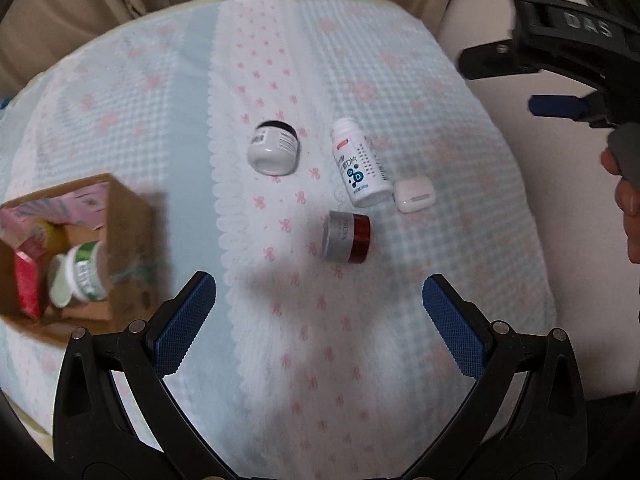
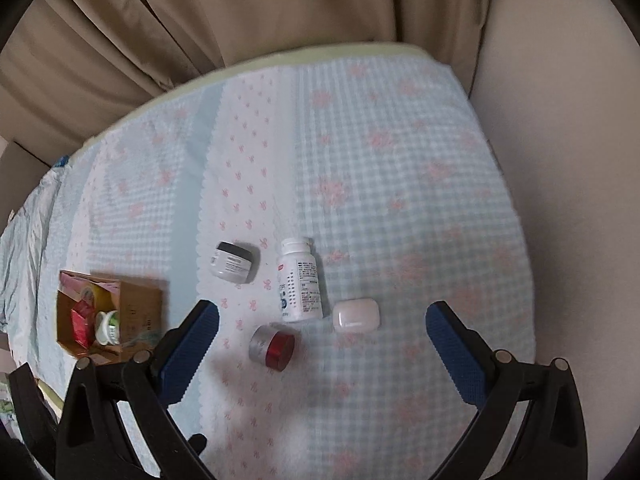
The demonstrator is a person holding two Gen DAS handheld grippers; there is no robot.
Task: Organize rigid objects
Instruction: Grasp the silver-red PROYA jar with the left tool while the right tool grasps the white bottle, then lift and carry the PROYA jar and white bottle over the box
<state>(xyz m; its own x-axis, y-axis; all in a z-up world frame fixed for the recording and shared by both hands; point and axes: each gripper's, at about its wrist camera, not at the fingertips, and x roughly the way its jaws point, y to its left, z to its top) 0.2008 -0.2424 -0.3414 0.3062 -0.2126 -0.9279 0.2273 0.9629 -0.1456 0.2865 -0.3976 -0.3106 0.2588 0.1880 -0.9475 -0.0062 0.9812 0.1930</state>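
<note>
Four loose containers, among them a red-lidded jar (image 1: 347, 237), await the cardboard box (image 1: 120, 216). Both the left gripper (image 1: 318, 312) and right gripper (image 2: 322, 344) hover wide open, empty. Next, likely, closing on the jar.

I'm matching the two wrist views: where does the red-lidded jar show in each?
Left wrist: red-lidded jar at centre, on its side.
Right wrist: same jar below centre, left of middle.
Shared landmark: the white pill bottle lies just beyond it.

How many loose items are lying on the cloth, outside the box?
4: black-lidded jar farthest left, white bottle beside it, white case touching the bottle's base, red-lidded jar nearest. None looks hidden.
</note>
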